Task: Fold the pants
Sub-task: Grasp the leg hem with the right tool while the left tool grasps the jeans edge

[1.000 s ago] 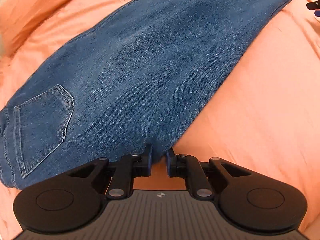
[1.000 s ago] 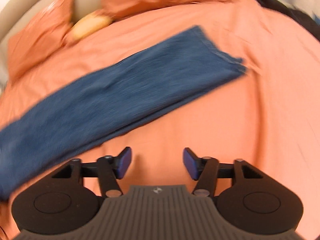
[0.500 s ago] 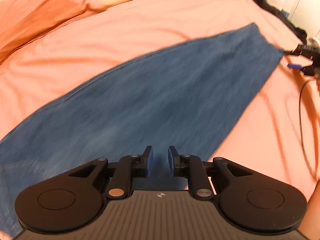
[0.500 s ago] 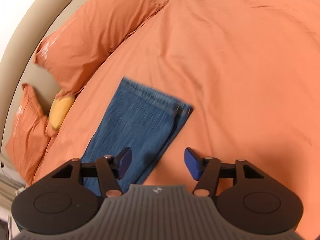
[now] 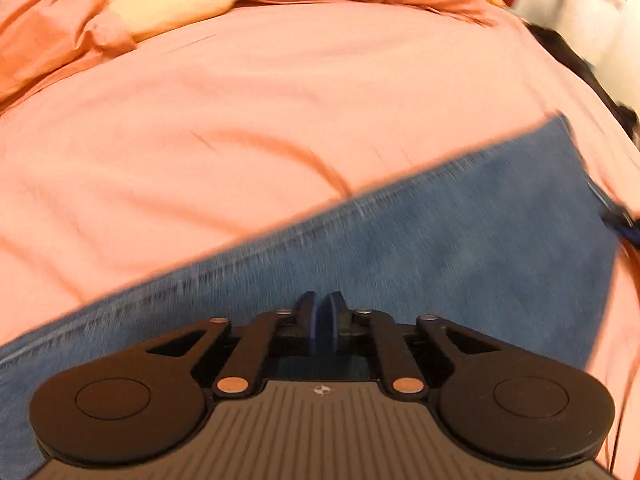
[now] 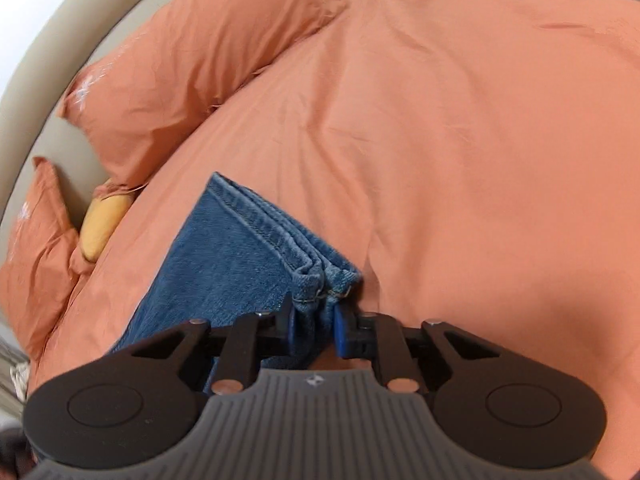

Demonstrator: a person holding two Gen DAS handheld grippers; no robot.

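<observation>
Blue jeans (image 5: 460,240) lie folded lengthwise on an orange bedsheet (image 5: 240,128). In the left wrist view the leg runs diagonally up to the right. My left gripper (image 5: 322,318) is shut and empty over the denim, its pads touching. In the right wrist view the hem end of the jeans (image 6: 248,256) lies just ahead. My right gripper (image 6: 314,320) has closed in on the bunched hem corner (image 6: 320,280), with denim between its blue pads. The right gripper also shows at the far right edge of the left wrist view (image 5: 624,228).
Orange pillows (image 6: 192,64) and a yellow cushion (image 6: 102,224) lie at the head of the bed, against a beige headboard (image 6: 48,52). Dark items (image 5: 576,64) sit past the bed's far right edge. Wide orange sheet (image 6: 480,140) spreads right of the hem.
My left gripper has shut its small gap and tilted up over the leg. My right gripper has moved down to the hem and narrowed from wide open onto the corner.
</observation>
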